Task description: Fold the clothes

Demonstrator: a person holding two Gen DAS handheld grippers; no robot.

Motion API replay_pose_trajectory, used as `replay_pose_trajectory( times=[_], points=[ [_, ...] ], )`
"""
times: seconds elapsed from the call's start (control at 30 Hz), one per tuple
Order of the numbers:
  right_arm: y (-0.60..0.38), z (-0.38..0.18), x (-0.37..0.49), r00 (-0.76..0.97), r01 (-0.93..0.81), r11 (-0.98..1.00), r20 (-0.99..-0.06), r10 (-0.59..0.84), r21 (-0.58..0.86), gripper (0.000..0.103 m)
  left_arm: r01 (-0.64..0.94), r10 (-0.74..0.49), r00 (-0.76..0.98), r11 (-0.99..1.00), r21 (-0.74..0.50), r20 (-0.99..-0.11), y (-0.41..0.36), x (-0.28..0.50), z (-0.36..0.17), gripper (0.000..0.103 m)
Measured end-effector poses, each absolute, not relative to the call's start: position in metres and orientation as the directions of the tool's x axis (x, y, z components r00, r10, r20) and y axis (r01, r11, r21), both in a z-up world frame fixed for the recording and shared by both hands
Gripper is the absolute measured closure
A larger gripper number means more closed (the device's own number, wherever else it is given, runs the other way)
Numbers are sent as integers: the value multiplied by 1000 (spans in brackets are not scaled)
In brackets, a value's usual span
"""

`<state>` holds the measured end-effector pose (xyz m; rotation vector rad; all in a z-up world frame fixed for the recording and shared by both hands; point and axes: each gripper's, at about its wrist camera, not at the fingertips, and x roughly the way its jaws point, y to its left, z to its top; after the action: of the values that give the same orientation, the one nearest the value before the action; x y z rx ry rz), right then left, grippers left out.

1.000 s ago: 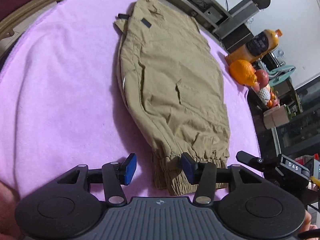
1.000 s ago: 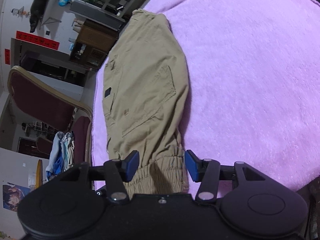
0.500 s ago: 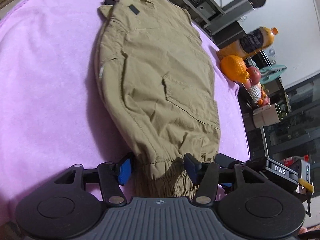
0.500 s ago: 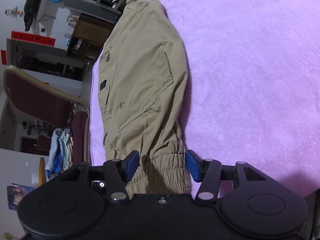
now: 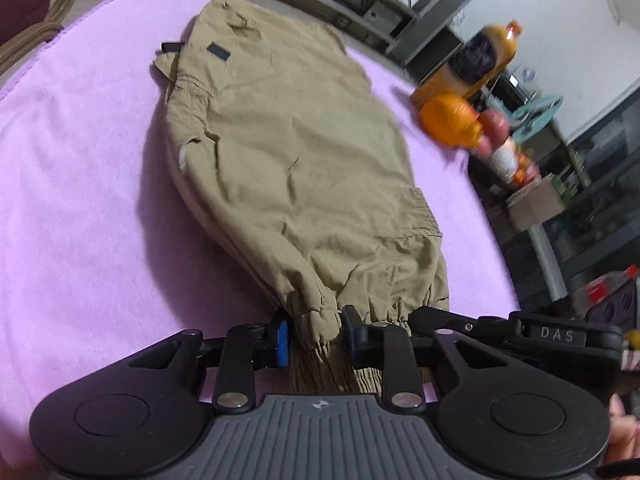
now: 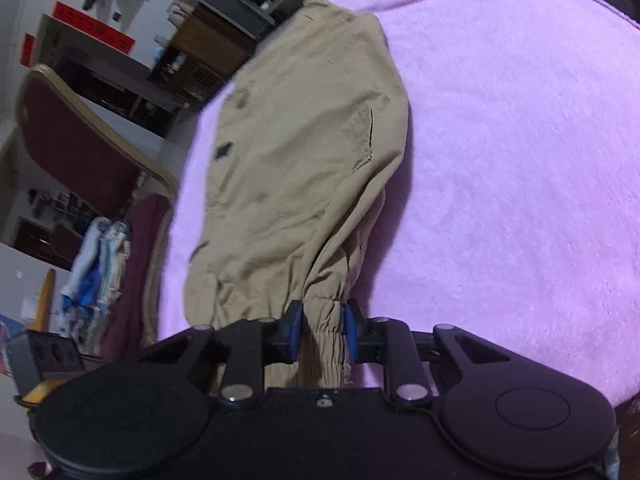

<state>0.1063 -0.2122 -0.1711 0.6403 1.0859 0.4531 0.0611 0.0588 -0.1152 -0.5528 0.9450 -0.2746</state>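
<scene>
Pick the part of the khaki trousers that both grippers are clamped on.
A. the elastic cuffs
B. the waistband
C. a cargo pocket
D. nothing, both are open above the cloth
A: the left gripper and the right gripper each pinch a gathered elastic cuff of the trousers; the waistband lies at the far end.

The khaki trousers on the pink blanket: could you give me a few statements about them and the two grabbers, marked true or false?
1. The left gripper has its jaws clamped on an elastic cuff of the khaki trousers. True.
2. The right gripper hangs open over bare blanket. False: its jaws pinch a gathered cuff too.
3. The trousers lie on a pink blanket. True.
4. The trousers are already folded into a small square. False: they lie stretched out lengthwise.
5. An orange juice bottle stands beyond the trousers. True.
</scene>
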Motion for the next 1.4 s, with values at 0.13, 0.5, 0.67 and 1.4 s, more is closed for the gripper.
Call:
replay_pose_trajectory(
  times=[0.13,0.5,0.67,1.4],
  points=[
    [-221,-151,86,420,-8,702,-635,648,712,83,-59,-510,566,759,-648,-648,69,43,-99,80],
    [-234,-155,39,357,142,679,-677,643,720,82,-225,-537,428,716,-661,-727,64,3,-125,79],
    [-229,-146,39,369,135,684,-677,637,717,82,-218,-543,472,691,-689,-695,73,5,-103,78],
    [-210,-92,173,503,155,633,-612,610,759,63,-40,-366,668,852,-522,-648,80,133,-14,65]
  ],
)
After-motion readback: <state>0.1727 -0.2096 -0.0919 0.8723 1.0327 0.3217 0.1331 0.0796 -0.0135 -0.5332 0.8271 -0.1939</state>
